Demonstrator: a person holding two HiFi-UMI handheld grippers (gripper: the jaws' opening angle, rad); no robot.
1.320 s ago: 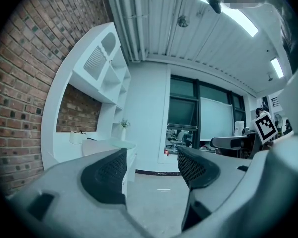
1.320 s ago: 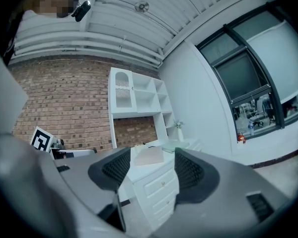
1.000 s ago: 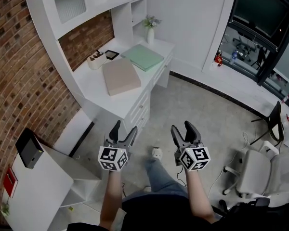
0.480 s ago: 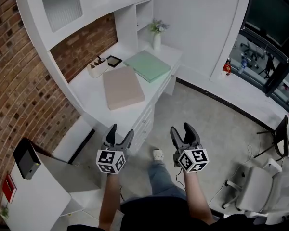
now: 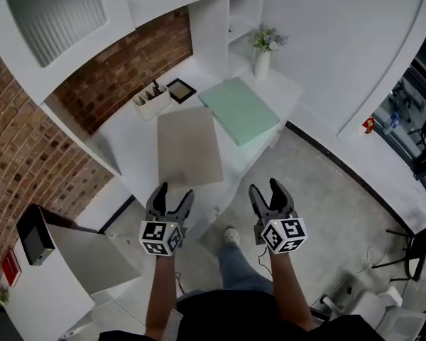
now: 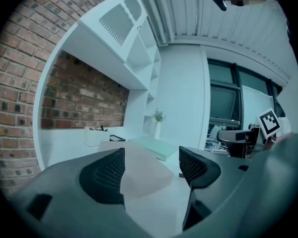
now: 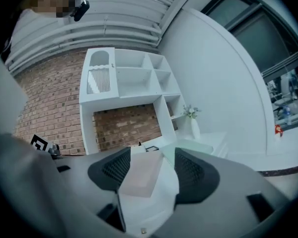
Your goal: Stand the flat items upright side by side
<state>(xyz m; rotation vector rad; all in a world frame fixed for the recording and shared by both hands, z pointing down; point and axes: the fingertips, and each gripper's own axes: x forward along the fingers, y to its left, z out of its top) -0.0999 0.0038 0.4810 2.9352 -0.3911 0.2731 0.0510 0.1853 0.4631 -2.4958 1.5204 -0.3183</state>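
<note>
1. Far left, a black box (image 5: 34,234) sits on a low white cabinet (image 5: 64,290), with the brick wall (image 5: 121,66) running behind it.
2. My left gripper (image 5: 175,192) hovers off the near edge of the white surface (image 5: 131,130). Its fingers stand wide apart with nothing between them. In the left gripper view the beige item only shows through the gap, well beyond the tips.
3. Up on the surface, a white pen holder (image 5: 151,102) stands close to the brick, and a small dark frame (image 5: 180,89) lies just to its right.
4. The beige flat item (image 5: 189,146) lies flat on the surface, its near end toward my fingers. It is not upright.
5. The green flat item (image 5: 239,109) lies flat too, just right of the beige one and angled away from it. I cannot tell whether their edges touch.
6. A white vase (image 5: 262,61) with flowers stands upright behind the green item, by the shelf unit.
7. My right gripper (image 5: 266,188) hangs over the floor (image 5: 319,190), level with the left one. Its fingers are spread wide and empty, and through them the right gripper view shows the beige item ahead.
</note>
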